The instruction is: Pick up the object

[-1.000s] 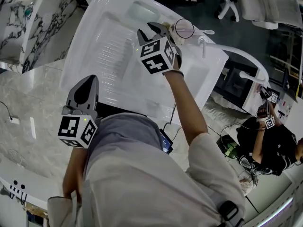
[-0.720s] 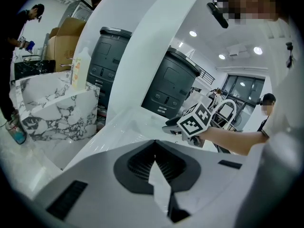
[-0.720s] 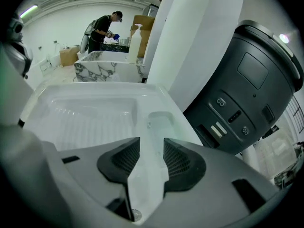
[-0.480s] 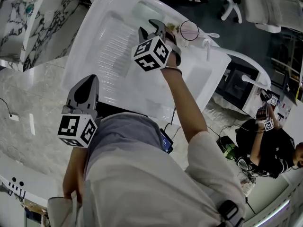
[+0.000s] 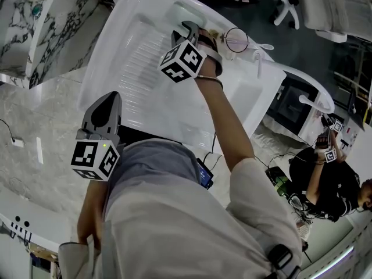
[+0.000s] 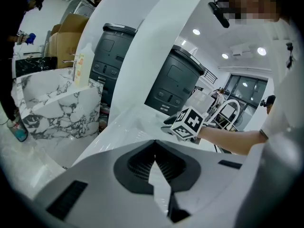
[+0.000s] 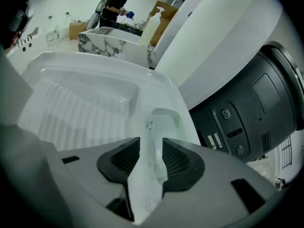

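White sink (image 5: 133,57) lay below; right gripper (image 5: 183,31) over rim, jaws just spread, empty; left gripper (image 5: 109,97) jaws were pressed together.

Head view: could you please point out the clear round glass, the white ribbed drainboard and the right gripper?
clear round glass (image 5: 236,40), head view, centre of its mouth.
white ribbed drainboard (image 5: 138,60), head view, its ribs.
right gripper (image 5: 185,32), head view, between its fingertips.
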### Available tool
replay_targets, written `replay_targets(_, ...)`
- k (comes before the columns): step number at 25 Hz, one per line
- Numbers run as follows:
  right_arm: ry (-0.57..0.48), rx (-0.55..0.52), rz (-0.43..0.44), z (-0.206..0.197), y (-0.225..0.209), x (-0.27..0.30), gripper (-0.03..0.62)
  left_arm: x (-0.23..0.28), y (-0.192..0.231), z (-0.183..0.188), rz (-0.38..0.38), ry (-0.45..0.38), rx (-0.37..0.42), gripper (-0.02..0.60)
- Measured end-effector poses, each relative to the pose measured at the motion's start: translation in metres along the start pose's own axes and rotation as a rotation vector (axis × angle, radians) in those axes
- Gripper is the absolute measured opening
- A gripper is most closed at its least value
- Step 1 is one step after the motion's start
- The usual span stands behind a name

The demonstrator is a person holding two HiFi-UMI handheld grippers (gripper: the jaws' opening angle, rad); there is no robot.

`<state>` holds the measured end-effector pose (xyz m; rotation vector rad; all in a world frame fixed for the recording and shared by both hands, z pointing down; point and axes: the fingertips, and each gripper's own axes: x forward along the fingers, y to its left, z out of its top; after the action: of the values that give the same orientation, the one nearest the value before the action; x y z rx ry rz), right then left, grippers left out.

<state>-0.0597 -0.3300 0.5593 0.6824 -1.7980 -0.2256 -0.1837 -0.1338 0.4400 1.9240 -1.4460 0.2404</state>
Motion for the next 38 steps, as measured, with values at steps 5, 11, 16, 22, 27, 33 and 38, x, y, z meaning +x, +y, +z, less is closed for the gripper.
replay_targets(5, 0.032, -0.074, -0.008, 0.001, 0.003, 0.01, 0.149, 0.001, 0.003, 0.004, -0.006, 0.007, 0.011, 0.0)
replay_targets(11, 0.051, -0.098, -0.004, 0.002, 0.003, 0.018, 0.146, 0.004, 0.005, 0.01, -0.012, 0.004, 0.008, 0.0)
replay_targets(16, 0.058, -0.109, 0.003, 0.001, 0.004, 0.02, 0.133, 0.006, 0.006, 0.01, -0.018, 0.004, 0.003, 0.0)
replay_targets(22, 0.065, -0.123, 0.006, 0.002, 0.007, 0.018, 0.107, 0.003, 0.001, 0.015, -0.044, 0.002, -0.018, 0.0)
replay_targets(27, 0.068, -0.13, 0.001, 0.002, 0.007, 0.015, 0.084, 0.004, 0.001, 0.016, -0.043, -0.005, -0.019, 0.0)
replay_targets(33, 0.073, -0.144, 0.006, 0.001, 0.009, 0.013, 0.075, 0.001, 0.0, 0.013, -0.044, -0.004, -0.021, 0.0)
replay_targets(38, 0.072, -0.147, 0.006, 0.002, 0.009, 0.009, 0.066, -0.001, -0.001, 0.014, -0.044, -0.008, -0.02, 0.0)
